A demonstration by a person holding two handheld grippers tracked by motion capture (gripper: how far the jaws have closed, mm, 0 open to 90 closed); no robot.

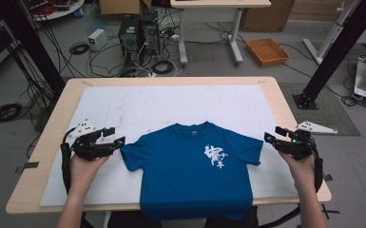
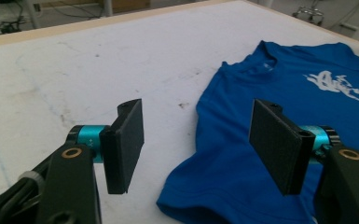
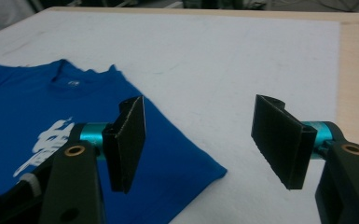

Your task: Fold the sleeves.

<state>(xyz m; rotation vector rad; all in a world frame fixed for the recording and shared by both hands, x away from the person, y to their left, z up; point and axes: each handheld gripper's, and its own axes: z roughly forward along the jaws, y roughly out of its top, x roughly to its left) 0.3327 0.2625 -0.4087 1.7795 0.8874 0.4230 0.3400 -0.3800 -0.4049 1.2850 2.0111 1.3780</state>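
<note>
A blue T-shirt with a white print lies flat, front up, on the white mat; its hem hangs over the table's near edge. My left gripper is open just left of the shirt's left sleeve. In the left gripper view that gripper has its jaws wide apart above the sleeve's edge, holding nothing. My right gripper is open beside the right sleeve. The right gripper view shows this gripper over the sleeve's tip and the bare mat.
The mat covers a wooden table. On the floor beyond it are computer towers, tangled cables, an orange tray and black frame posts. Bare mat lies behind the shirt.
</note>
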